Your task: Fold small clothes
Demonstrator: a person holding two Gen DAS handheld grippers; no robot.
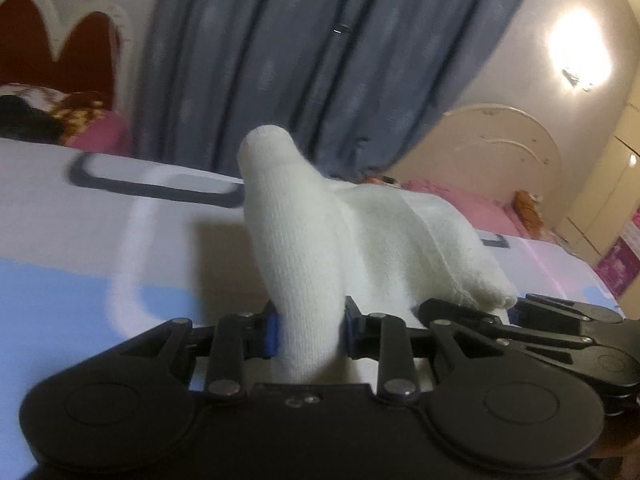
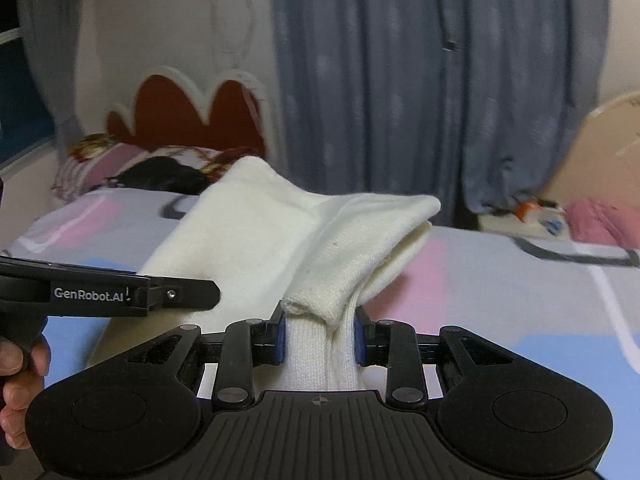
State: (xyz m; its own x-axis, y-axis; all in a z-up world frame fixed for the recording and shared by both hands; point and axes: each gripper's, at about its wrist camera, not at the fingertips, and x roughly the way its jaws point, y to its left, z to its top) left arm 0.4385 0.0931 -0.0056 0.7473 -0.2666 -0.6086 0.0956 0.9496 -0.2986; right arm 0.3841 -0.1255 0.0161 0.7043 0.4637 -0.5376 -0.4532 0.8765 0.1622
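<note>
A white knit sock (image 1: pixel 304 240) is lifted above the bed sheet (image 1: pixel 80 240). My left gripper (image 1: pixel 310 330) is shut on one end of it, and the toe sticks up past the blue pads. My right gripper (image 2: pixel 319 334) is shut on the other end of the white sock (image 2: pixel 256 240), where the cuff folds over to the right. The right gripper also shows at the right edge of the left wrist view (image 1: pixel 560 328). The left gripper also shows at the left of the right wrist view (image 2: pixel 120 292), held by a hand.
The bed sheet (image 2: pixel 500 288) is printed in pale blue, pink and white with dark outlines. Pillows (image 2: pixel 132 168) and a red-and-white headboard (image 2: pixel 180 108) lie at the far end. Blue-grey curtains (image 1: pixel 320 60) hang behind. A second bed with pink bedding (image 1: pixel 480 212) stands to the right.
</note>
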